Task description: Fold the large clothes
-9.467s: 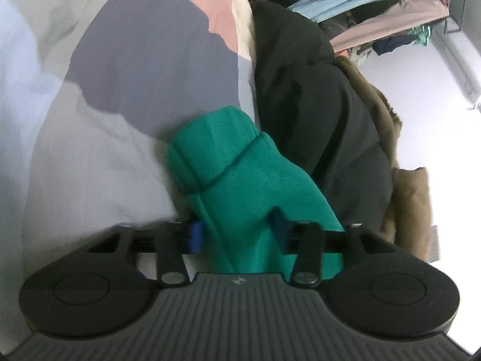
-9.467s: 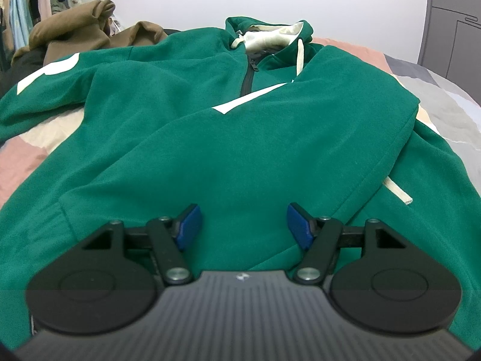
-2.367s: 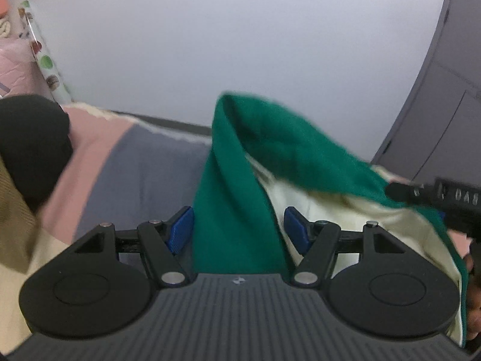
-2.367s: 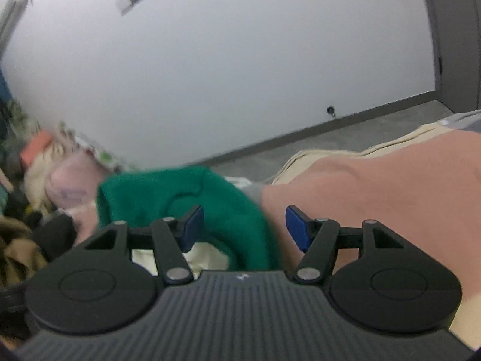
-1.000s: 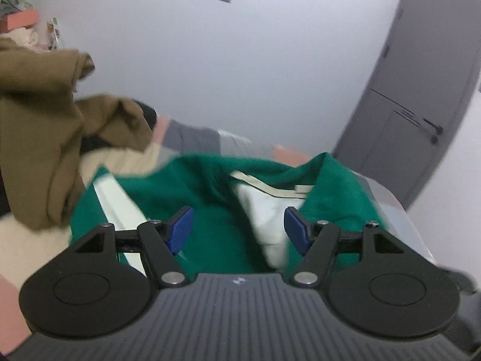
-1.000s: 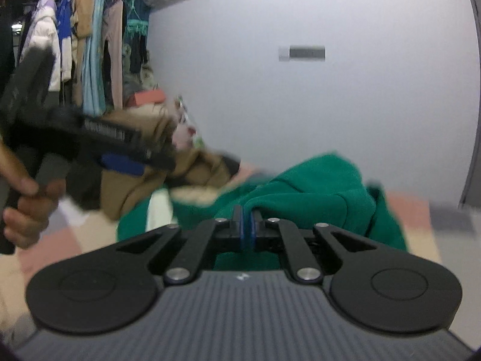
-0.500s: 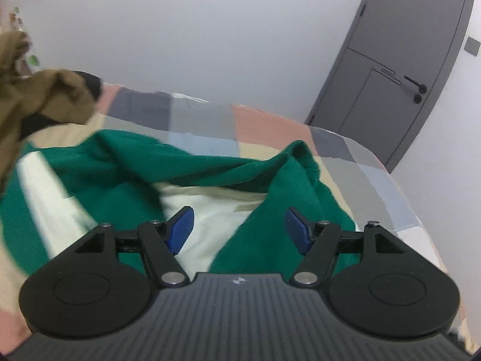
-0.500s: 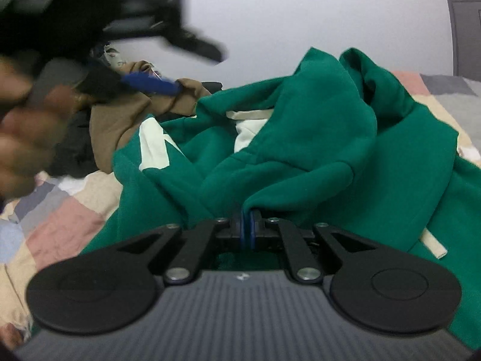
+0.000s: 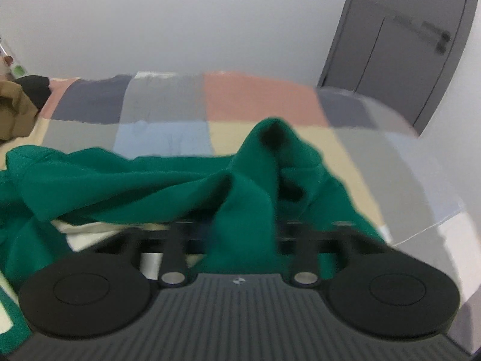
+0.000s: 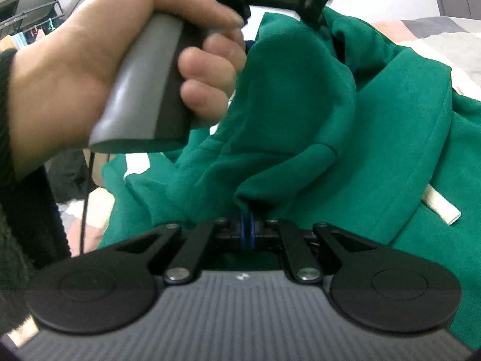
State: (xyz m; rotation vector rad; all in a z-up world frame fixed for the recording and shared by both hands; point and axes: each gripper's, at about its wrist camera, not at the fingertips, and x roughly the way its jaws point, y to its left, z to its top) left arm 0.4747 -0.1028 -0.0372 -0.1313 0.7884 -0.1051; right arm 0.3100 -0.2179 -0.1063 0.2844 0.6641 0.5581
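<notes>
- On the bed (image 9: 168, 111), over its patchwork cover, the green hoodie (image 9: 129, 186) lay crumpled, one bunch of it lifted into a peak just ahead of my left gripper (image 9: 240, 234).
- My left jaws had just been closing, with a thick fold of the green fabric between them; the view was blurred and the fabric hid the pads, but the fold stood pinched up from them, so I judged it gripped.
- My right gripper (image 10: 247, 230) stood fully closed, its pads pressed on an edge of the hoodie (image 10: 300, 114), which draped up and away from the pinch.
- My left hand (image 10: 99, 69) showed in the right wrist view, wrapped round its handle above the cloth.
- I judged the garment soft, limp and fairly thick: it would sag between any two holds and keep no shape.
- It looked light enough for two pinches, and the fleecy surface not slippery.
- I judged hems, shoulder seams or cuffs the best holds; a mid-panel bunch gives a crooked fold.
- A cream drawcord end (image 10: 440, 210) lay loose and could snag.
</notes>
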